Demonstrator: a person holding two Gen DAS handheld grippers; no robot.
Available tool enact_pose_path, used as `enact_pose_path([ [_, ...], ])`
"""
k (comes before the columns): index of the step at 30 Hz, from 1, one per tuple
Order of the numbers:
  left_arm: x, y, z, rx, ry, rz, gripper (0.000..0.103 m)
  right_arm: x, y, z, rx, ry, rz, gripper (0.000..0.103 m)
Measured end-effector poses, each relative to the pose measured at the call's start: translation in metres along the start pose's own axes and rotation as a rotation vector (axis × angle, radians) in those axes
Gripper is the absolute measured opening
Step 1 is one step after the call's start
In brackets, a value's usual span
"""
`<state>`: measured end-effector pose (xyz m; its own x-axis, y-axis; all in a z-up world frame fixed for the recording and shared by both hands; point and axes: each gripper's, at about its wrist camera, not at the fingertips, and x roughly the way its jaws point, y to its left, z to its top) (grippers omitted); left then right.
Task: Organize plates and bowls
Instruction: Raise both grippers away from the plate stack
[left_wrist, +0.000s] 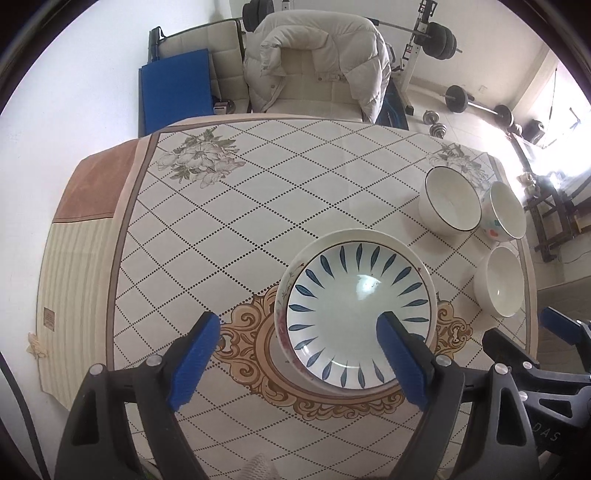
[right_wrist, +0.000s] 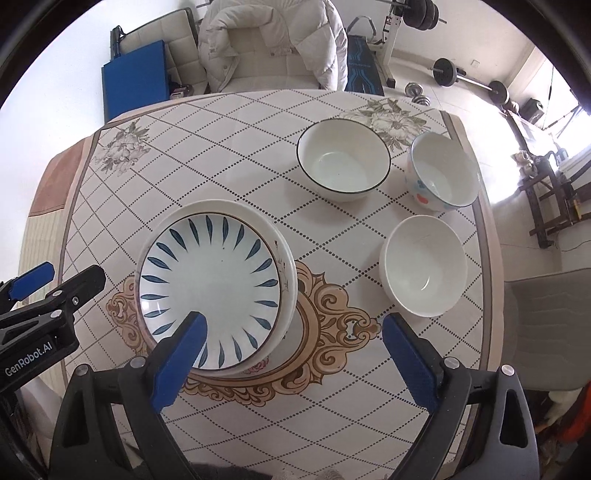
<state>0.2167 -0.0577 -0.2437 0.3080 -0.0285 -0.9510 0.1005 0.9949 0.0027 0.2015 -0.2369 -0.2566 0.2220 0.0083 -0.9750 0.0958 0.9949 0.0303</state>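
Observation:
A stack of plates sits on the table's middle medallion, topped by a white plate with blue leaf marks; a floral-edged plate lies under it. Three bowls stand to the right: a black-rimmed white bowl, a spotted bowl and a plain white bowl. My left gripper is open and empty above the stack's near-left edge. My right gripper is open and empty above the stack's near-right edge.
The table has a diamond-patterned cloth. A chair with a white padded jacket stands at the far side. A blue mat and gym weights lie beyond. The table's right edge runs close to the bowls.

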Motion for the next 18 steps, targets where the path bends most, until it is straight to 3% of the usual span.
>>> enact_pose_path([
  [9,-0.075,0.007,-0.025,0.012,-0.103,0.027,0.087,-0.091,0.006,-0.025,-0.011,-0.139,-0.011,0.098],
  [18,-0.132,0.015,-0.056,0.047,-0.189,0.033,0.087,-0.163,0.017,-0.071,0.015,-0.214,-0.048,0.098],
])
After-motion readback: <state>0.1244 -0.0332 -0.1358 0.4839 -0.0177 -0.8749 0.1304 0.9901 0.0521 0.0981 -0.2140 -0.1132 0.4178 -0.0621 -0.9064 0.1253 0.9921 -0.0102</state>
